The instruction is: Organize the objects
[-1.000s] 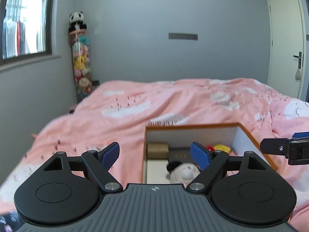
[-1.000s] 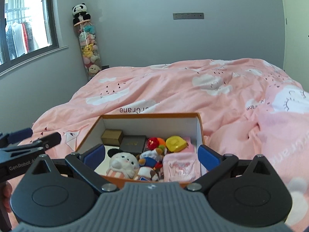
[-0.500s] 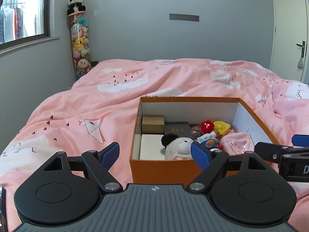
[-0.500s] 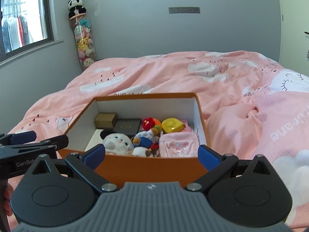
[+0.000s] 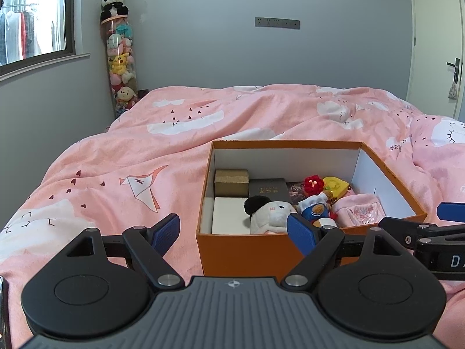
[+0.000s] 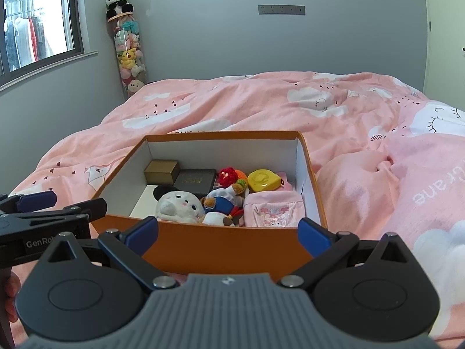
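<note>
Orange box (image 6: 221,248) on the pink bed (image 6: 290,110), holding toys, small boxes, a pink pouch | left tongs (image 5: 234,229) spread, empty, low at its near left corner | right tongs (image 6: 228,232) spread, empty, at its near wall | fits tidied or awaiting sorting | any grasp: approach squarely, avoid tipping the box.

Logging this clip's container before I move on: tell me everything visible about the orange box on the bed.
The orange box is an open-topped rectangular carton, apparently cardboard, orange outside and white inside, with no lid in view. It sits upright on the pink quilt, pressing into it. Inside lie a gold box, a dark box, a white plush, a yellow case and a pink pouch, among other small toys. Neither open claw touches it.
</note>
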A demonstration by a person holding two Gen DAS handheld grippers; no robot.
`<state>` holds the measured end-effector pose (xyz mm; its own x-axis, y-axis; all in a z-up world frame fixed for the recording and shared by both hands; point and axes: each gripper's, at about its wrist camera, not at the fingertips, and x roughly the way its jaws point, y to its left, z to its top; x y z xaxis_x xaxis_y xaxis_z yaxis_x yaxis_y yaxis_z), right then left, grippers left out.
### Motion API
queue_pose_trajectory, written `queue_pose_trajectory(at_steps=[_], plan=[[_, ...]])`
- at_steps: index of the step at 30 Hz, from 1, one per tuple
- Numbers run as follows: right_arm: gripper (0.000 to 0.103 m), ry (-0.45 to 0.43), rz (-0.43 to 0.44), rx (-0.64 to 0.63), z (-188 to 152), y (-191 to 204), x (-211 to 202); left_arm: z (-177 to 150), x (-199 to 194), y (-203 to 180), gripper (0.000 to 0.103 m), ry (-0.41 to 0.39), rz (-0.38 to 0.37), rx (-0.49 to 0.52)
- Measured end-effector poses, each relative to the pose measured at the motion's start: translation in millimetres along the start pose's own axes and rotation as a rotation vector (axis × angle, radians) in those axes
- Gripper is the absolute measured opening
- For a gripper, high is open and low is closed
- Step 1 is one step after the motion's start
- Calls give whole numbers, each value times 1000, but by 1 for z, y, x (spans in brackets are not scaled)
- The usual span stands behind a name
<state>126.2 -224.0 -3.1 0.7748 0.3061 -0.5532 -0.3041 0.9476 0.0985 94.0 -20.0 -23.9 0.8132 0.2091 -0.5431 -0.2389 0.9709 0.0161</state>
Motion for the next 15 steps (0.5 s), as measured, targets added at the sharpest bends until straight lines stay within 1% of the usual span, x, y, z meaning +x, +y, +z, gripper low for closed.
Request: queue_pose_trajectory(at_steps=[15], plan=[[102, 16, 6, -6, -2, 2, 2, -1, 0, 0, 97, 4, 3, 4]])
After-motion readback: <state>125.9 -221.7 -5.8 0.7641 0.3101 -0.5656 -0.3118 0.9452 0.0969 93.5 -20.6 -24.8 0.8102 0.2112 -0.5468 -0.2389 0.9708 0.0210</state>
